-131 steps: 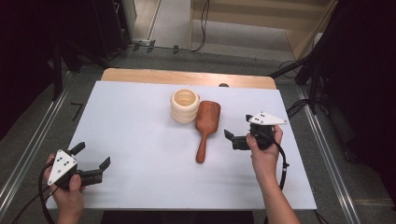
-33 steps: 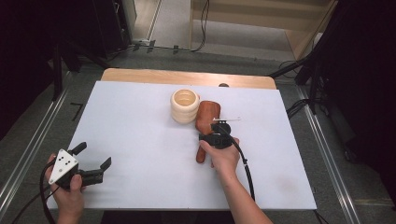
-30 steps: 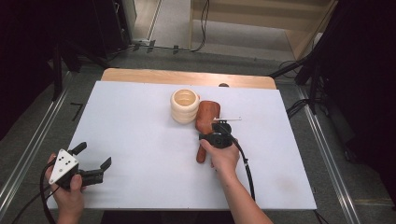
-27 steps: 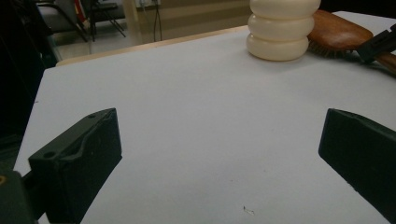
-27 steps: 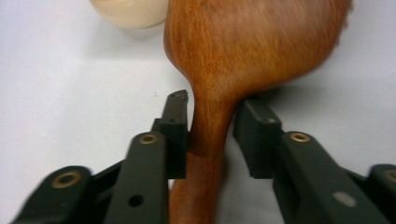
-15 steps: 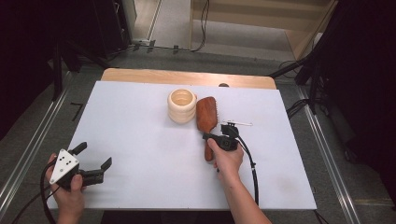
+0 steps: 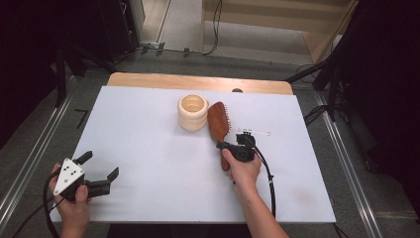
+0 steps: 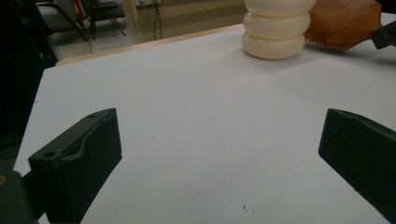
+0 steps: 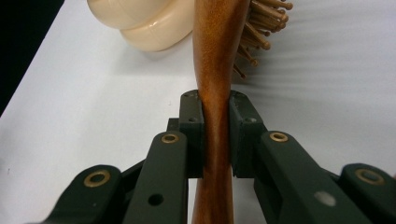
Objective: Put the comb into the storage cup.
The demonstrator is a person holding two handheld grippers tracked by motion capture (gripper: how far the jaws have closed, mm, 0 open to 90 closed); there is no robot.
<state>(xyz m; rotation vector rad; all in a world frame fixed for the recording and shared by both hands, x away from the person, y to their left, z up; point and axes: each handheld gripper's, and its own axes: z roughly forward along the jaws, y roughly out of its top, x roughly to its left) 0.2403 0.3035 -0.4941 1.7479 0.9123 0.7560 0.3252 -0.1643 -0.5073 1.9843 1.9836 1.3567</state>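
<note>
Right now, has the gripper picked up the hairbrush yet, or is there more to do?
Done: the right gripper has clamped the wooden hairbrush by its handle. In hand: the brush is tipped on edge beside the cream cup. Left: wherever it goes next. The left gripper waits open.

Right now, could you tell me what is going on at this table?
A person works with a gripper in each hand. The right gripper has just closed on the handle of a wooden hairbrush, turned on its edge beside a cream ribbed cup. The left gripper rests open near the table's front corner, holding nothing.
</note>
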